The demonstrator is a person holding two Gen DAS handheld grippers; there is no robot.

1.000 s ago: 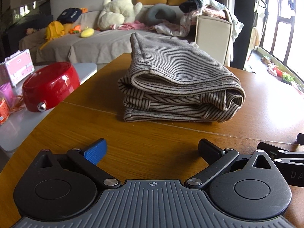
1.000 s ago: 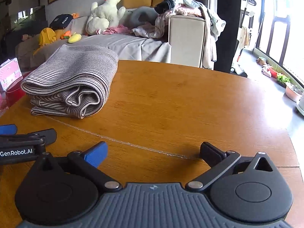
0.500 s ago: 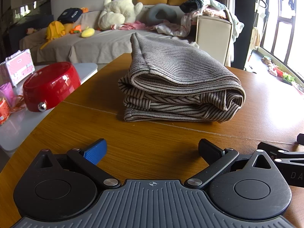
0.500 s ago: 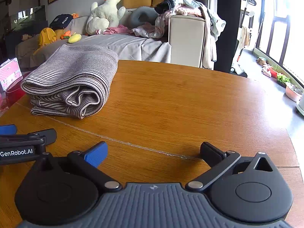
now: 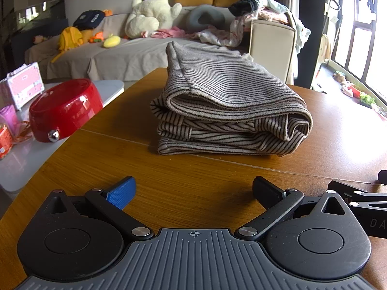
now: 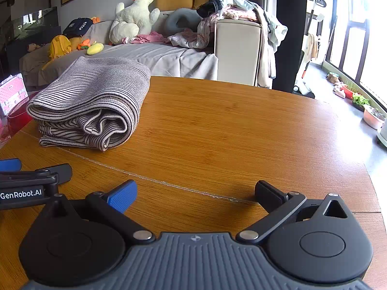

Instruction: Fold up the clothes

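A striped grey and black garment point(image 5: 225, 106) lies folded in a thick stack on the round wooden table point(image 5: 169, 174). It also shows in the right wrist view point(image 6: 92, 104), at the table's left. My left gripper point(image 5: 193, 191) is open and empty, low over the table in front of the stack. My right gripper point(image 6: 196, 193) is open and empty, to the right of the left one, also apart from the stack. The left gripper's fingers point(image 6: 36, 176) show at the left edge of the right wrist view.
A red bowl point(image 5: 64, 108) and a pink case point(image 5: 21, 85) sit on a white side table point(image 5: 24, 154) left of the wooden table. A sofa point(image 5: 125, 55) with plush toys and loose clothes stands behind. Windows and floor items are at the right.
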